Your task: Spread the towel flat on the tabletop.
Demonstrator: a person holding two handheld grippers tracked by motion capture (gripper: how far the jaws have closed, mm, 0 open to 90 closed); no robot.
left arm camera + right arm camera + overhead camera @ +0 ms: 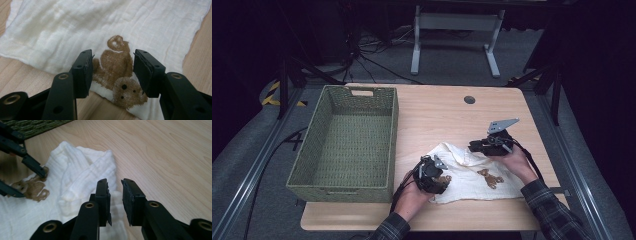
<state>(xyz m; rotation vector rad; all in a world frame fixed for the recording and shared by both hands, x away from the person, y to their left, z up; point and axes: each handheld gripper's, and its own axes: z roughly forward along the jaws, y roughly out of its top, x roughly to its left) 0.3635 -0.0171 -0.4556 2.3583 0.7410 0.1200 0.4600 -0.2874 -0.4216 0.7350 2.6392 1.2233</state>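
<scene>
Plainly, a fold is being worked into the cream muslin cloth printed with brown teddy bears [472, 172], which is lying on the pale wooden table [437, 112] just right of the empty green woven basket [347, 145]. The risk being judged: the thin fabric is likely to spring open once let go, or to be dragged askew if a pad snags a ridge while being drawn away.

The left gripper [112, 71] is being held over the near edge, jaws moderately apart, straddling a printed bear; nothing is being pinched. The right gripper [115, 195] is being held above the folded far corner, jaws narrowly apart, with no cloth being clamped between them.
</scene>
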